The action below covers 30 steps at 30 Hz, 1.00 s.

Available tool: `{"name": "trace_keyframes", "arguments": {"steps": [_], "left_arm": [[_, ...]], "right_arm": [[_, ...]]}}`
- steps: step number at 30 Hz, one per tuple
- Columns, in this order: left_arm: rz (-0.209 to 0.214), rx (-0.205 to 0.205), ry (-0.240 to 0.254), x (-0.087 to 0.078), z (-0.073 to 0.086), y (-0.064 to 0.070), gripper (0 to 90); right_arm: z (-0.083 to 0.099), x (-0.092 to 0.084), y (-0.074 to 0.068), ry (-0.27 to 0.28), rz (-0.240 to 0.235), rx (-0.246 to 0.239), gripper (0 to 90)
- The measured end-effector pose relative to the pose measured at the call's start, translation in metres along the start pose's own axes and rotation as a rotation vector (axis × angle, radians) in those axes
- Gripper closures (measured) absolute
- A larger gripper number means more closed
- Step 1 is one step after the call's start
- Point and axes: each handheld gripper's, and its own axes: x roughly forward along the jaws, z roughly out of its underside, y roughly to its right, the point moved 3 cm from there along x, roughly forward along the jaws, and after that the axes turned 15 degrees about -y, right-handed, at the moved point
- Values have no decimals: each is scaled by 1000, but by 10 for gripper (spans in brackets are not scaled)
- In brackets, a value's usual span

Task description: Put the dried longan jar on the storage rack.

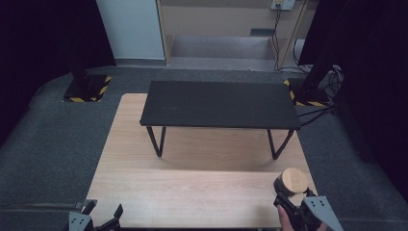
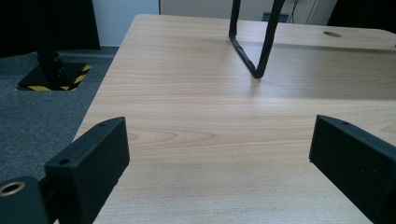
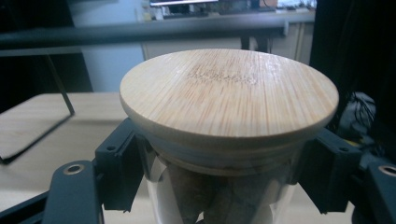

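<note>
At 5 o'clock on the table: my right tool [image 1: 287,196] pinches a clear glass jar with a round, pale bamboo lid [image 1: 294,181], jaws pressed on the glass just under the lid rim.
Left tool: my left tool [image 1: 102,215] sits at 7 o'clock by the near table edge, jaws spread wide with nothing between them.
Risk, slip: smooth glass against hard black pads gives little bite; I judge a tilt or a quick swing could let the jar slide down and drop.
Risk, lid: the bamboo lid [image 3: 229,93] overhangs the pads, so if the grip creeps upward it may pry the lid loose; whether it seals tight I cannot tell.
Risk, collision: the black flat-topped metal-legged stand [image 1: 220,104] spans 12 o'clock; carrying the jar low could knock its angled leg [image 2: 256,46].
Materials: the light wood-grain table [image 1: 192,192] is flat and matte; the lid shows fine straight grain and a faint stamped mark.
Contents: brownish, lumpy pieces show through the glass [image 3: 205,196]; what they are I cannot tell.
</note>
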Motion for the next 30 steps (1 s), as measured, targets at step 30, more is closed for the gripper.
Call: {"name": "trace_keyframes", "arguments": {"steps": [30], "left_arm": [[44, -8, 7, -2, 5, 0, 37]], "right_arm": [[-155, 69, 10, 22, -42, -26, 259]]}}
